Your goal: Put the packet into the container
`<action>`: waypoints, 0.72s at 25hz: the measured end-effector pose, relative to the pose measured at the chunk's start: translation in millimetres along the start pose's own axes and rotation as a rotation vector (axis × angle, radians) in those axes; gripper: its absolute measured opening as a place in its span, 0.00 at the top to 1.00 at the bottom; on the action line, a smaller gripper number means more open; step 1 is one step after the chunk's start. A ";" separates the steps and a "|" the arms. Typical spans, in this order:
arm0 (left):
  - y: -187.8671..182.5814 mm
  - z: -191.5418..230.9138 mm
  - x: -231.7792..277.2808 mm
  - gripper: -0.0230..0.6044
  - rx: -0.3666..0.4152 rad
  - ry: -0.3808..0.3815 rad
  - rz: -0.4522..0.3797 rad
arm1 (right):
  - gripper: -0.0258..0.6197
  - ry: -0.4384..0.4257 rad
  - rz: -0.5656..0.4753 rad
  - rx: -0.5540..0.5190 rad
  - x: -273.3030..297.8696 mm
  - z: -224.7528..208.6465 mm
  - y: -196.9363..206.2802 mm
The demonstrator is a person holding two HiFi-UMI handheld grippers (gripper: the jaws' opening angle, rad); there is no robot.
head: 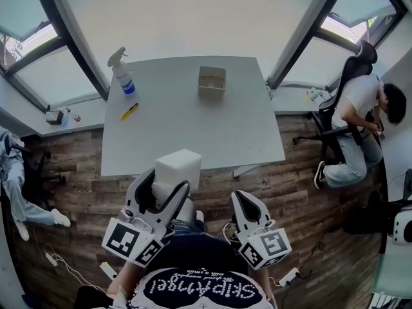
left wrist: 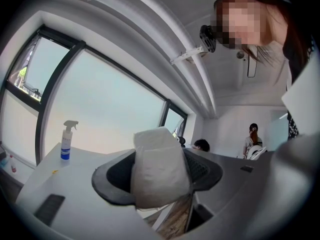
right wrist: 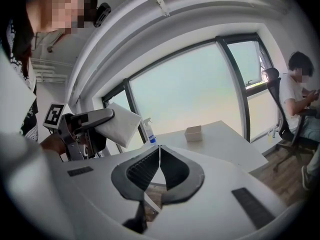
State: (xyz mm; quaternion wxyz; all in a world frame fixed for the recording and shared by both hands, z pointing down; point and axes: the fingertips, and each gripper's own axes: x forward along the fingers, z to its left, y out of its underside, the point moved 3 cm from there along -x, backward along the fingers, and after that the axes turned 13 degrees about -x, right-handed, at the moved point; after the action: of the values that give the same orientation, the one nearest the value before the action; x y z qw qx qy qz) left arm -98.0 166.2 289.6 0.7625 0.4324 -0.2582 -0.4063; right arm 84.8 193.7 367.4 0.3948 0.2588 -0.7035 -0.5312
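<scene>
- The left claw (head: 165,196) is clamped on the white packet (head: 177,170). In the left gripper view, both dark jaws press its sides and its top stands above them.
- The right claw (right wrist: 159,167) is clenched on nothing. Its jaws meet edge to edge, and it hangs beside the left one, close to the person's body.
- The packet is held in the air just short of the near edge of the tabletop (head: 193,137), touching no surface.
- The container (head: 212,81) sits toward the far side of the tabletop, well apart from the packet.
- The pick-up looks done. What is left, I judge, is carrying the packet across, lowering it over the open top and letting go.
- A spray bottle (head: 122,73) and a yellow pen (head: 129,111) lie off to the left, clear of that path.
- The inside of the container is too small to make out.
- The left gripper view shows no container at all, probably because the packet blocks it.
- The jaws cover the packet's lower end.
</scene>
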 end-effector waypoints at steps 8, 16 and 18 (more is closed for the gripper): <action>-16.6 27.5 32.2 0.52 0.005 0.005 0.010 | 0.94 0.034 0.012 0.012 30.4 -17.6 -9.9; -47.9 57.8 64.8 0.52 0.033 0.006 0.010 | 0.94 0.025 -0.012 0.007 74.9 -26.1 -34.3; -52.9 62.9 72.2 0.52 0.034 0.006 0.009 | 0.94 0.030 -0.007 0.008 80.8 -30.2 -37.2</action>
State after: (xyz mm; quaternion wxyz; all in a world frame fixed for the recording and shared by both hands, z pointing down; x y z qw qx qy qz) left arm -127.1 61.4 277.6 0.7576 0.4454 -0.2648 -0.3970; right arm 63.0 102.8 358.4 0.4023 0.2710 -0.6987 -0.5259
